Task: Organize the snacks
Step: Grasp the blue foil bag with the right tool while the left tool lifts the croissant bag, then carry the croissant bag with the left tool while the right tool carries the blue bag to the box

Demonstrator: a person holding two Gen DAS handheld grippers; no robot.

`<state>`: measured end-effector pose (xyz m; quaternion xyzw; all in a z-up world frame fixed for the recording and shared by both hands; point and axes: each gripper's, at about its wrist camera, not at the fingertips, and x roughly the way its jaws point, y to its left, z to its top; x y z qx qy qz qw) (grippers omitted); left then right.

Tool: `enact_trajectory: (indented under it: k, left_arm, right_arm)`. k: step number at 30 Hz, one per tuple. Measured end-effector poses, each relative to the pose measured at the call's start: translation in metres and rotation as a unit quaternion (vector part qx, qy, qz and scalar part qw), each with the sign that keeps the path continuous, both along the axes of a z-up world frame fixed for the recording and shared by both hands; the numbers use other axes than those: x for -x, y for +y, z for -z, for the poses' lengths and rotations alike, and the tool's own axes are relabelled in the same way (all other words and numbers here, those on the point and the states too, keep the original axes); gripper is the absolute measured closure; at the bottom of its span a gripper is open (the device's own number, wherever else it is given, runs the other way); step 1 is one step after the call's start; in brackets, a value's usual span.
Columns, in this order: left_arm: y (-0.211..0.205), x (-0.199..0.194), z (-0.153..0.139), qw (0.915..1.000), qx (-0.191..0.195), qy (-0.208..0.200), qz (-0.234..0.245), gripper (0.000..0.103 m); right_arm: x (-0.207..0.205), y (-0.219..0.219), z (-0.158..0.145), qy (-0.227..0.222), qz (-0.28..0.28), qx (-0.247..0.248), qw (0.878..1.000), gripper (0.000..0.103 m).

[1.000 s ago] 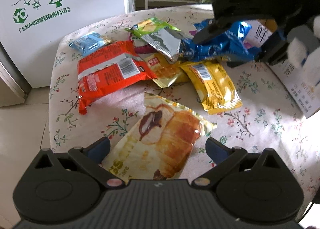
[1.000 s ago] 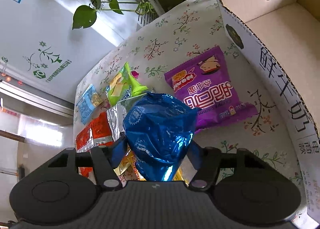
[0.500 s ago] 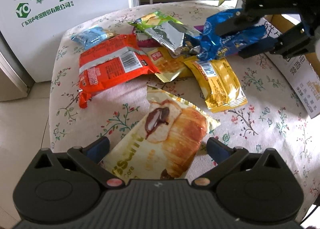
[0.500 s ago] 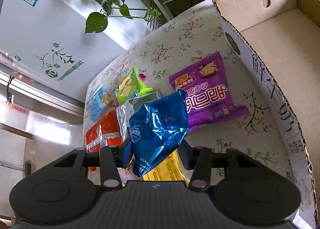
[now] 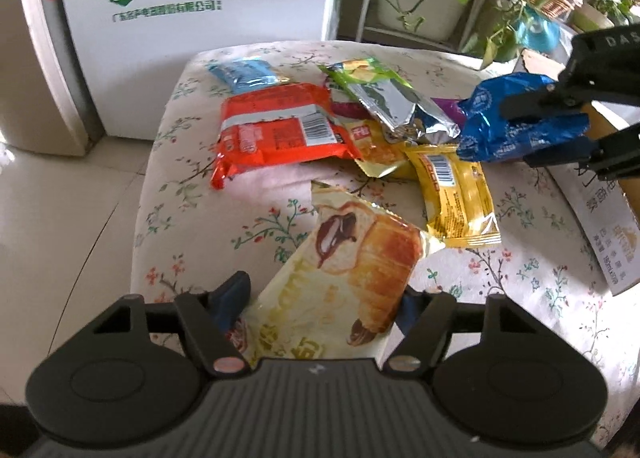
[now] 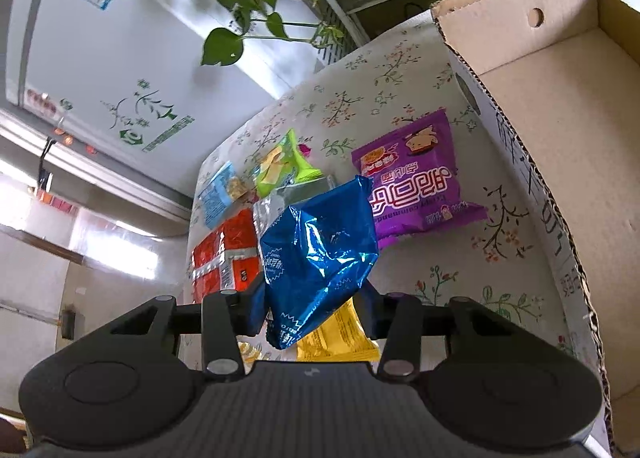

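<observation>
Right tool (image 6: 310, 308) clamped on blue foil packet (image 6: 320, 246), fingers pressed against both its sides, packet lifted clear of table (image 6: 404, 69) and jutting forward above the other snacks. Seen from left wrist view, same blue foil packet (image 5: 516, 125) pinched between the dark fingers of right tool (image 5: 560, 129), hanging over the right side of the table near cardboard box (image 5: 600, 217). Cardboard box (image 6: 560, 137) open-topped, standing just right of the held packet, purple packet (image 6: 416, 181) flat on the cloth between the two.

Left tool (image 5: 324, 298) with fingers spread either side of croissant packet (image 5: 340, 282); near end of that packet lying between the fingers, whether pads touch it cannot be told. Croissant packet resting on floral table (image 5: 192, 217), far corner close to yellow packet (image 5: 456, 193). Beyond it, red packet (image 5: 276, 133), silver packet (image 5: 392, 105), green packet (image 5: 360, 71) and light blue packet (image 5: 240, 71) crowded together toward the far edge, several overlapping
</observation>
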<state>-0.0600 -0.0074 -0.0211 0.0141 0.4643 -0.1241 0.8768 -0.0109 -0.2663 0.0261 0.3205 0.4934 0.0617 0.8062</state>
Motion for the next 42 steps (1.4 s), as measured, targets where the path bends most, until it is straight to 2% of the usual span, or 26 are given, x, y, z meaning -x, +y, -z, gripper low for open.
enact_trajectory:
  k: [10, 17, 30, 42]
  left_arm:
    - [0.005, 0.018, -0.015, 0.9991, 0.029, -0.008, -0.031, 0.032]
    - [0.001, 0.022, -0.028, 0.9980, 0.050, -0.015, -0.037, 0.032]
    - [-0.041, 0.027, -0.072, 0.9949, 0.090, -0.046, -0.006, 0.032]
    - [-0.116, 0.017, -0.097, 0.9899, 0.124, -0.055, 0.043, 0.032]
  right_arm:
    - [0.012, 0.009, -0.010, -0.020, -0.030, 0.008, 0.999, 0.052]
    - [0.021, 0.002, -0.025, -0.041, -0.020, 0.015, 0.999, 0.052]
    - [0.060, -0.055, -0.078, -0.119, 0.053, 0.006, 0.991, 0.052]
    - [0.095, -0.119, -0.090, -0.145, 0.151, -0.017, 0.978, 0.052]
